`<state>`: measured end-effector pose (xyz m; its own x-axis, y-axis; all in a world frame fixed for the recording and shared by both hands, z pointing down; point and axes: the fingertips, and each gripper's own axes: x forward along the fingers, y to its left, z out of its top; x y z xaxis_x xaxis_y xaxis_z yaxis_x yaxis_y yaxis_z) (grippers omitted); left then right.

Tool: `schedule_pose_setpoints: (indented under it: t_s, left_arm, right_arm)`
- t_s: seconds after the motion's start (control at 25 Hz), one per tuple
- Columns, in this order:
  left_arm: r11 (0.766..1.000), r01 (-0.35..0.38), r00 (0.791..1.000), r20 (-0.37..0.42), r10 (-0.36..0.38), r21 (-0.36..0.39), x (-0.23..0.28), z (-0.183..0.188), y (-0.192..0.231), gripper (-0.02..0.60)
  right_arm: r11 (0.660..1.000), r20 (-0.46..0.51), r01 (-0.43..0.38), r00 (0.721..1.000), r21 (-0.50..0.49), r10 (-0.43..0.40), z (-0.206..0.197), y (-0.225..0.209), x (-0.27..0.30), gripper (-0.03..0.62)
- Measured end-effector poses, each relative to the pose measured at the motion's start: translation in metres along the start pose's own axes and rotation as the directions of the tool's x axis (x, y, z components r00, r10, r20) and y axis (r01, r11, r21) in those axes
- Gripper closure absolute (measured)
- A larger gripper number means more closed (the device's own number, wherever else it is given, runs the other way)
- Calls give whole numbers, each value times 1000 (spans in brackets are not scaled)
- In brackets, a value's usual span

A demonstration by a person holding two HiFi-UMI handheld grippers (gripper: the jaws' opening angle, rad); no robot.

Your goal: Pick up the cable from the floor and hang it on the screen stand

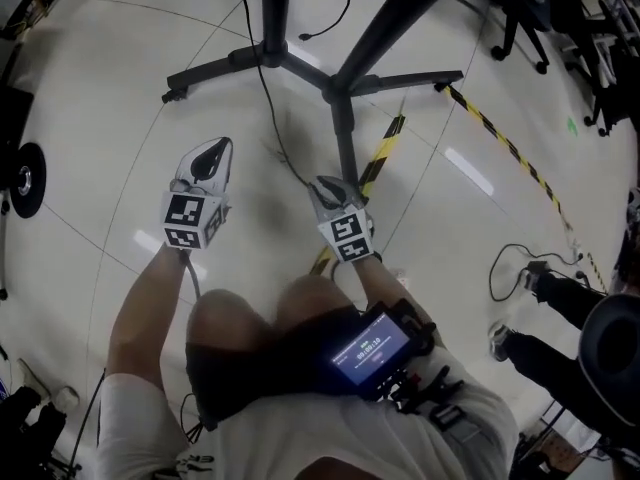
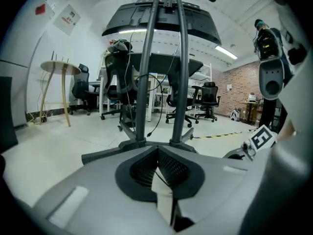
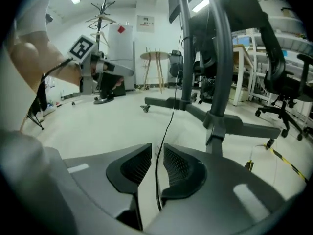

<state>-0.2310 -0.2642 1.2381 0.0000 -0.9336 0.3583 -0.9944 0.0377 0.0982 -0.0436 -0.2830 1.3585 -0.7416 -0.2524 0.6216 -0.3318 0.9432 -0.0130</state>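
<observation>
A thin black cable [image 1: 268,108] hangs from the dark screen stand [image 1: 343,78] and trails onto the pale floor between my two grippers. My right gripper [image 1: 325,186] is low beside the stand's base. In the right gripper view its jaws [image 3: 157,148] stand slightly apart with the cable [image 3: 172,114] running up between the pads, which do not press on it. The stand's posts [image 3: 220,82] rise just beyond. My left gripper [image 1: 212,153] is to the left of the cable, shut with nothing in it [image 2: 157,151], and faces the stand [image 2: 146,82].
The stand's legs [image 1: 215,70] spread across the floor ahead. Yellow-black tape [image 1: 500,138] runs across the floor to the right. Another person's feet [image 1: 540,288] and a loose cable [image 1: 510,268] are at the right. Office chairs [image 2: 208,99] and a round table [image 2: 58,70] stand further off.
</observation>
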Motion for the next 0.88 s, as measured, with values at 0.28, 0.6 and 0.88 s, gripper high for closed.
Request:
schedule_pose_setpoints:
  t_s: [0.28, 0.6, 0.88]
  left_arm:
    - [1000, 23, 999, -47, -23, -2, 0, -44, -3, 579]
    - [999, 38, 997, -62, -38, 8, -8, -63, -2, 580]
    - [999, 25, 998, -66, -24, 27, -13, -64, 5, 580]
  right_arm:
    - [997, -241, -21, 971, -78, 2, -89, 8, 40, 456]
    - [992, -433, 21, 898, -127, -75, -140, 1, 66, 457]
    - [995, -442, 9, 895, -100, -52, -136, 11, 64, 557]
